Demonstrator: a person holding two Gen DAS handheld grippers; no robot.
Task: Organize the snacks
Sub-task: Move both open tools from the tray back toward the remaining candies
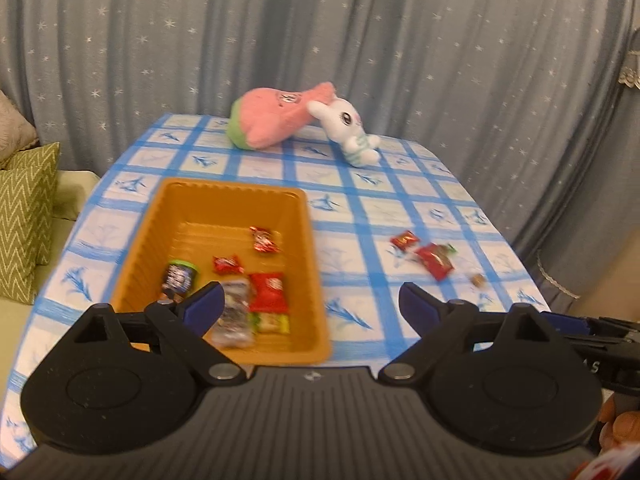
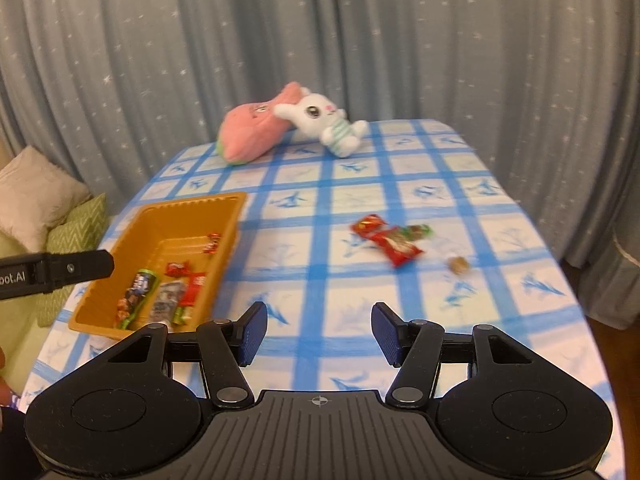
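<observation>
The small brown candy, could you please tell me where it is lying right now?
The small brown candy lies on the checked tablecloth, right of the long red snack packet and well outside the orange tray.

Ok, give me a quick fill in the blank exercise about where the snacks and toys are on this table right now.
1. The orange tray sits on a tablecloth checked white and ____.
2. The white bunny plush leans against a ____ plush.
3. The long red packet lies ____ the tray.
4. Both the left claw and right claw are ____.

Missing words: blue; pink; outside; open
</observation>
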